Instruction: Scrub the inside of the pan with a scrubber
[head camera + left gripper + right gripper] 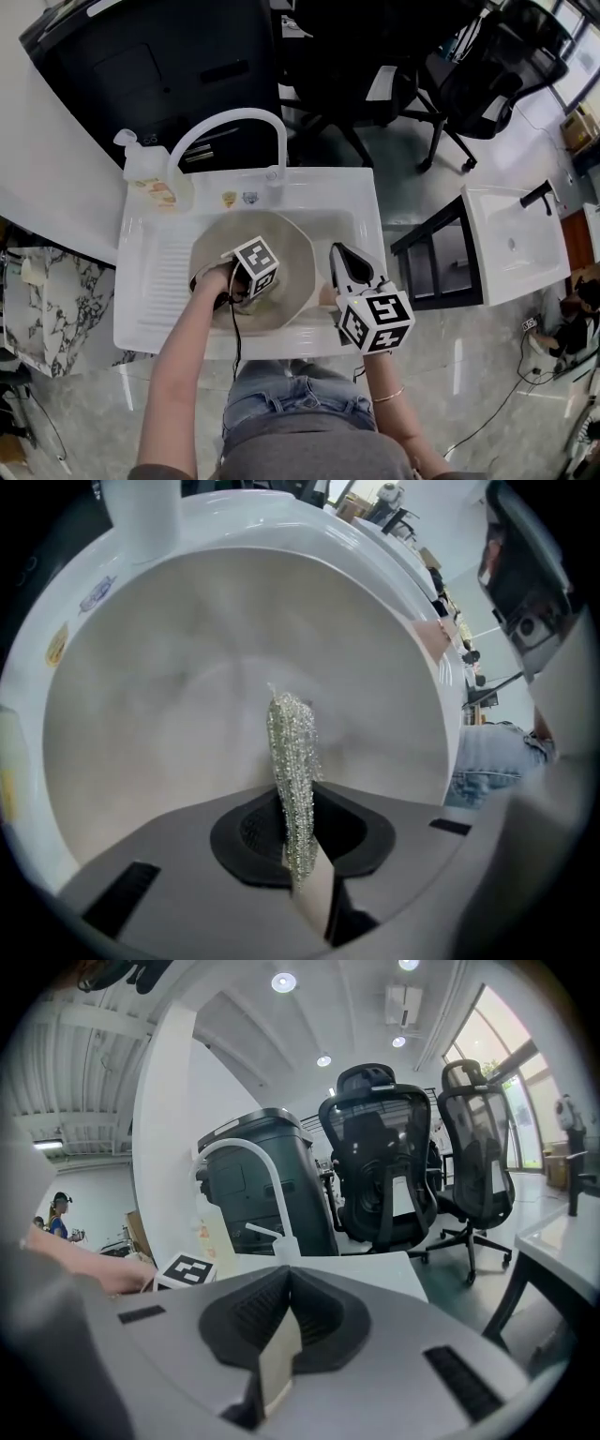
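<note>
Sink (pixel 131 323): white, single basin, with a ribbed drainboard (pixel 171 272) on its left side.
Faucet (pixel 230 118): a white arch over the back ledge, its foot at the right end.
Soap bottle (pixel 150 174): pump type, on the back left corner, just beside the faucet's left end.
Stickers (pixel 239 198): two small ones on the back ledge.
Black cabinet (pixel 159 66): behind the sink.
Office chairs (pixel 492 70): black mesh, on castors, beyond the sink to the right.
Second sink (pixel 511 248): white, with a black tap (pixel 537 196), well apart on the right.
Floor (pixel 469 375): glossy grey.

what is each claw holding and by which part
Left claw pinches the metal scrubber by one end, the rest sticking out; right claw is shut on nothing.
</note>
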Demonstrator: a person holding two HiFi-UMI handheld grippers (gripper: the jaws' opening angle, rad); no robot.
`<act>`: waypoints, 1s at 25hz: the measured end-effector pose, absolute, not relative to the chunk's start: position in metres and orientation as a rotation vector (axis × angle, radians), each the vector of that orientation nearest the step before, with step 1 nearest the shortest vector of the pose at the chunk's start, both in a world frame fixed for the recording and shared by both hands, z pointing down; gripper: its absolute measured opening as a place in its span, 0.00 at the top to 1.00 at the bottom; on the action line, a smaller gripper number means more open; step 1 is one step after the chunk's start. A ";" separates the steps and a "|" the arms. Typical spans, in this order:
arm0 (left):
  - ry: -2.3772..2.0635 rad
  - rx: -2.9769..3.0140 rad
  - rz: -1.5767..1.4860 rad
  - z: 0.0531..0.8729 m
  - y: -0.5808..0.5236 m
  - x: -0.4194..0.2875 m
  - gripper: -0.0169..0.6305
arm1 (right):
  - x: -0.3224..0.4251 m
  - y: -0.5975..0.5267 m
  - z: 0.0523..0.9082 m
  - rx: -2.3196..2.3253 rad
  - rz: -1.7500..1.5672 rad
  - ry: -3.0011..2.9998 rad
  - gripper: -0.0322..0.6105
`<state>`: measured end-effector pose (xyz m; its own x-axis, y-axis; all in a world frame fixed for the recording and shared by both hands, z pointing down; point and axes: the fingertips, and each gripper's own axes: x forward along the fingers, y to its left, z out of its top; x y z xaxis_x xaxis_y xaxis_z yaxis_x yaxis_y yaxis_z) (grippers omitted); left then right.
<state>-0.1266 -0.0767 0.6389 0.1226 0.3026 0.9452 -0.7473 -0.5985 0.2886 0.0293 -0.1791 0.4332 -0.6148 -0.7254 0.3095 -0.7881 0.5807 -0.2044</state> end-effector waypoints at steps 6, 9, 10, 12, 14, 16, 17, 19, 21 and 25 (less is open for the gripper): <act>-0.481 1.542 1.652 0.638 -0.076 -0.161 0.88 | -0.002 -0.186 0.433 1.213 0.484 -2.628 0.93; -0.500 1.522 1.708 0.636 -0.080 -0.177 0.88 | -0.016 -0.189 0.434 1.184 0.483 -2.636 0.93; -0.507 1.514 1.726 0.635 -0.081 -0.182 0.88 | -0.021 -0.190 0.434 1.177 0.483 -2.638 0.93; -0.525 1.503 1.761 0.638 -0.084 -0.191 0.88 | -0.027 -0.191 0.434 1.165 0.482 -2.642 0.93; -0.538 1.507 1.790 0.640 -0.087 -0.195 0.88 | -0.031 -0.192 0.434 1.157 0.481 -2.645 0.93; -0.563 1.501 1.819 0.639 -0.091 -0.200 0.88 | -0.033 -0.194 0.432 1.153 0.478 -2.648 0.93; -0.582 1.493 1.835 0.638 -0.093 -0.203 0.88 | -0.033 -0.195 0.431 1.151 0.476 -2.650 0.93; -0.632 1.473 1.868 0.637 -0.099 -0.212 0.88 | -0.034 -0.195 0.430 1.144 0.472 -2.655 0.93; -0.698 1.450 1.907 0.637 -0.105 -0.223 0.88 | -0.036 -0.195 0.430 1.135 0.468 -2.659 0.93; -0.819 1.435 1.939 0.633 -0.115 -0.236 0.88 | -0.035 -0.195 0.430 1.122 0.462 -2.664 0.93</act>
